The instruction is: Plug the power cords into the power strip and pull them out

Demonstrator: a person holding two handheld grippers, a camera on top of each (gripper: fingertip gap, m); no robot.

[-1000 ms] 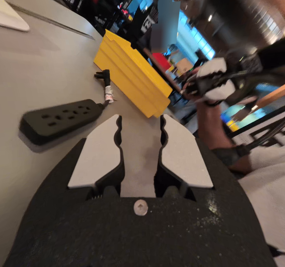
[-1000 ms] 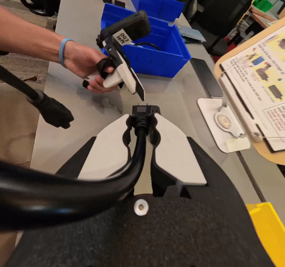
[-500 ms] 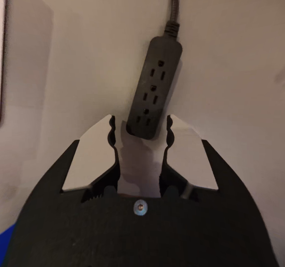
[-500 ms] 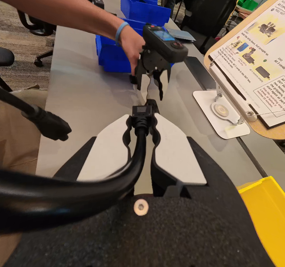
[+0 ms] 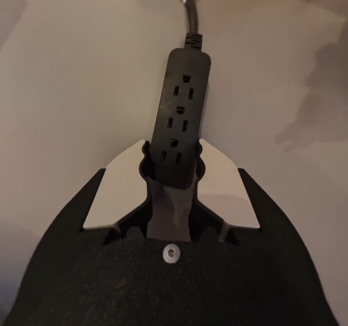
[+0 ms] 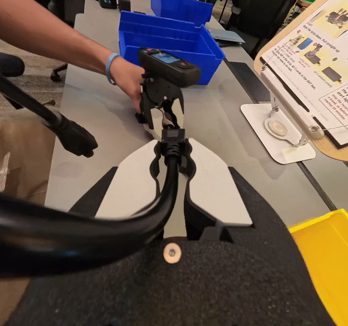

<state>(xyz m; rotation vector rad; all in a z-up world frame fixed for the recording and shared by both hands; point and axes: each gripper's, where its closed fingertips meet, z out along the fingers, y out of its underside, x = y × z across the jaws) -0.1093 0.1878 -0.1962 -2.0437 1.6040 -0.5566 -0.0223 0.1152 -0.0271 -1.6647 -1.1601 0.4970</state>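
1. I count one black power strip (image 5: 180, 117), three sockets on its face, all bare.
2. Two grippers: left gripper (image 5: 171, 145), right gripper (image 6: 173, 143).
3. One power cord (image 6: 169, 177), a connector at each end.
4. Two blue bins (image 6: 169, 40); one yellow bin (image 6: 323, 256).
5. One instruction board (image 6: 308, 61).

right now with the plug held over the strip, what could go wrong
1. The left hand-held gripper clamps only the near end of the power strip, so the far end might lift or swivel under a push.
2. The plug hides the sockets in the right wrist view, so its prongs may miss.
3. The heavy cord arching off the right hand-held gripper could twist the plug.
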